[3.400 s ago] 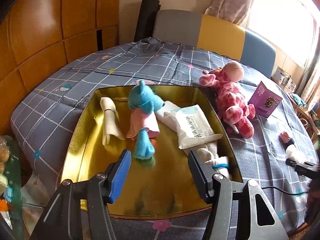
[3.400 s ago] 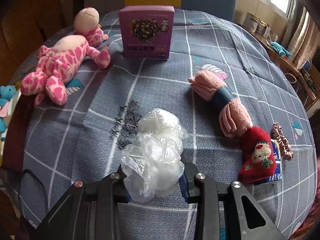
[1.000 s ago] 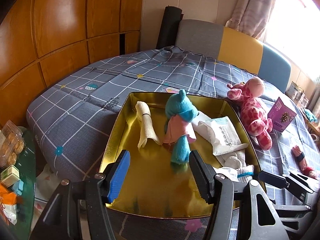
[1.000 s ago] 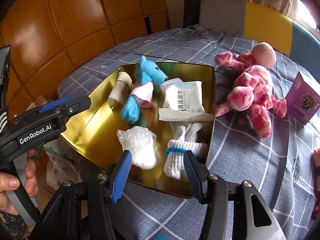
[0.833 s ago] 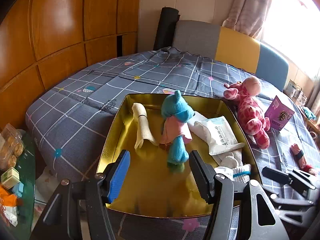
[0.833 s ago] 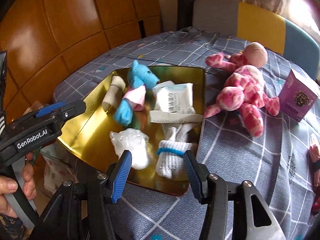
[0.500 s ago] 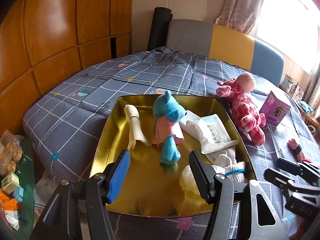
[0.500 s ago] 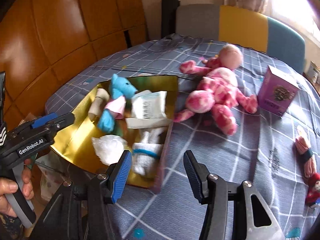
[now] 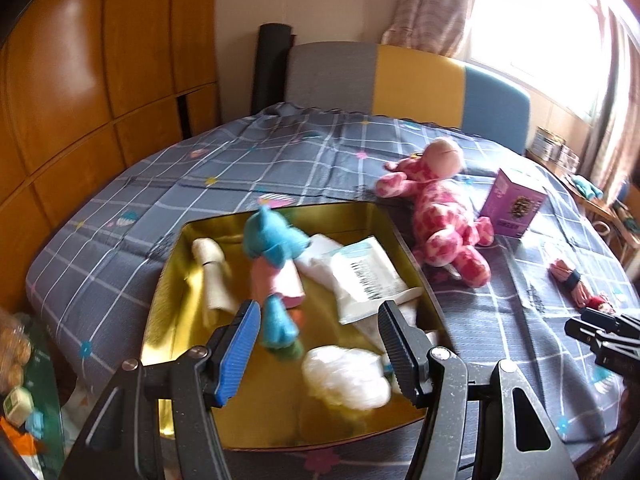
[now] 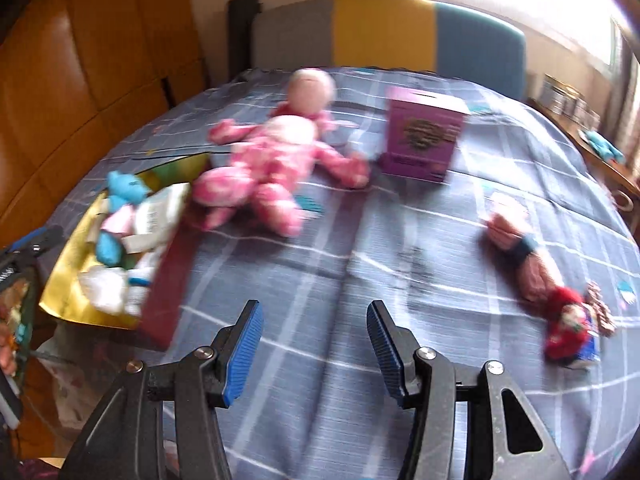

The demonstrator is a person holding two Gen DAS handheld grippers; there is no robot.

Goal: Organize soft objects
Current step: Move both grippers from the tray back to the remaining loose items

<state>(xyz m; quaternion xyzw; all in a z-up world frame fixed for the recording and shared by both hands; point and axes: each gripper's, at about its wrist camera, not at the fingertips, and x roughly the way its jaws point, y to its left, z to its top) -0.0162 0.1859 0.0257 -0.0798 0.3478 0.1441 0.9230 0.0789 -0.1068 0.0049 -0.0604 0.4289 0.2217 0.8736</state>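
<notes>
Right wrist: right gripper [image 10: 314, 344] approx half open, empty; left gripper [image 9: 316, 350] likewise, above tray [image 9: 168, 280].

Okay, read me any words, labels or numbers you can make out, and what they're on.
No text is readable.
White packet in the gold tray: printed lines, too blurred.
Purple box: dark picture and print, too small.
Left gripper: white marking, unreadable.

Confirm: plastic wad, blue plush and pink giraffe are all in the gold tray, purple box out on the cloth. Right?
Not quite. The pink giraffe lies on the cloth beside the gold tray, not in it; the left wrist view shows this. The plastic wad and blue plush are in the tray, and the purple box is out on the cloth.
</notes>
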